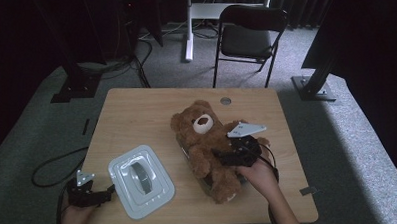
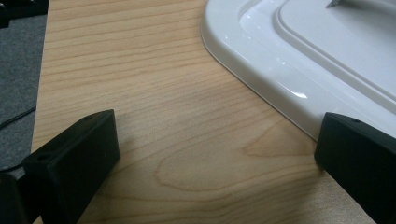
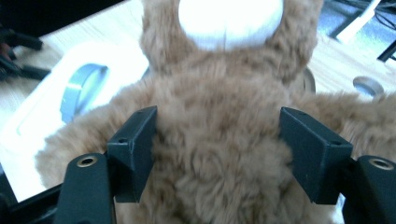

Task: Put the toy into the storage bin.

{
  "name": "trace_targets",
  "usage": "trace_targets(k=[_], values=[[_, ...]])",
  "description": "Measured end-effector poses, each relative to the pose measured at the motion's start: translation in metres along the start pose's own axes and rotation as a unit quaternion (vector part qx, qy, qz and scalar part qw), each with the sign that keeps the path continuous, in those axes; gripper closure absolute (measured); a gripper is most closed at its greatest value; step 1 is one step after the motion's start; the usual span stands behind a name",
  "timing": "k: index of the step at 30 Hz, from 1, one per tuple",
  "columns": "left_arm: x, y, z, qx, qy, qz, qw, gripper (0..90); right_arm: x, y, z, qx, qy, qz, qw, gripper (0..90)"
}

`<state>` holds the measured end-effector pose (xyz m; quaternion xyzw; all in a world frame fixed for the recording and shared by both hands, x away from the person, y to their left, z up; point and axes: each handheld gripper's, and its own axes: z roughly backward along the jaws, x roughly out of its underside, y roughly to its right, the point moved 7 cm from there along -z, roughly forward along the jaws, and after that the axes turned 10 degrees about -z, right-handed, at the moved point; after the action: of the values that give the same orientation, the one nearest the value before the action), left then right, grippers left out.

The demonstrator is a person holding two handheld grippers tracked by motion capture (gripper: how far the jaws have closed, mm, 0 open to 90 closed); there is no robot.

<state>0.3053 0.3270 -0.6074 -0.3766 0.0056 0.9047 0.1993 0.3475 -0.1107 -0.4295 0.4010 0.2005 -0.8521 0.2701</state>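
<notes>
A brown teddy bear lies on its back right of the wooden table's middle, its head towards the far side. My right gripper reaches over its belly. In the right gripper view the right gripper is open, with a jaw on each side of the bear's torso and fur against both. A white lid with a grey handle rests at the front left. My left gripper sits just left of it, low at the table's edge. The left gripper is open over bare wood, its right jaw beside the lid's rim.
A round grommet hole sits near the table's far edge. Behind the table stand a black folding chair, a white desk leg and black stand bases on grey carpet. Cables trail on the floor at left.
</notes>
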Motion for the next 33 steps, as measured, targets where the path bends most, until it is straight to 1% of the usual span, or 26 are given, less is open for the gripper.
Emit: trace_targets(k=[5,10,11,14,17,20,25,30,33], values=[[0.0,0.0,0.0,0.0,0.0,0.0,1.0,0.5,-0.021,-0.002,0.009,-0.009,0.034,-0.015,0.9993,29.3],[0.0,0.0,0.0,0.0,0.0,-0.001,1.0,0.5,-0.042,-0.003,0.014,-0.011,0.059,-0.025,0.9979,27.2],[0.0,0.0,0.0,0.0,0.0,-0.001,1.0,0.5,-0.042,-0.003,0.014,-0.011,0.059,-0.025,0.9979,27.2],[0.0,0.0,0.0,0.0,0.0,-0.001,1.0,0.5,-0.058,-0.006,0.015,-0.014,0.073,-0.023,0.997,27.2],[0.0,0.0,0.0,0.0,0.001,-0.001,1.0,0.6,-0.07,-0.01,0.013,-0.021,0.078,-0.026,0.9964,27.2],[0.0,0.0,0.0,0.0,0.001,-0.001,1.0,0.6,-0.08,-0.012,0.009,-0.022,0.081,-0.025,0.9961,27.2],[0.0,0.0,0.0,0.001,0.0,-0.001,1.0,0.5,-0.094,-0.015,-0.004,-0.027,0.078,-0.03,0.9961,25.4],[0.0,0.0,0.0,0.001,0.001,-0.002,1.0,0.6,-0.106,-0.011,-0.019,-0.022,0.07,-0.035,0.9967,25.4],[0.0,0.0,0.0,0.001,0.001,-0.002,1.0,0.5,-0.114,-0.007,-0.027,-0.021,0.063,-0.042,0.9969,25.5]])
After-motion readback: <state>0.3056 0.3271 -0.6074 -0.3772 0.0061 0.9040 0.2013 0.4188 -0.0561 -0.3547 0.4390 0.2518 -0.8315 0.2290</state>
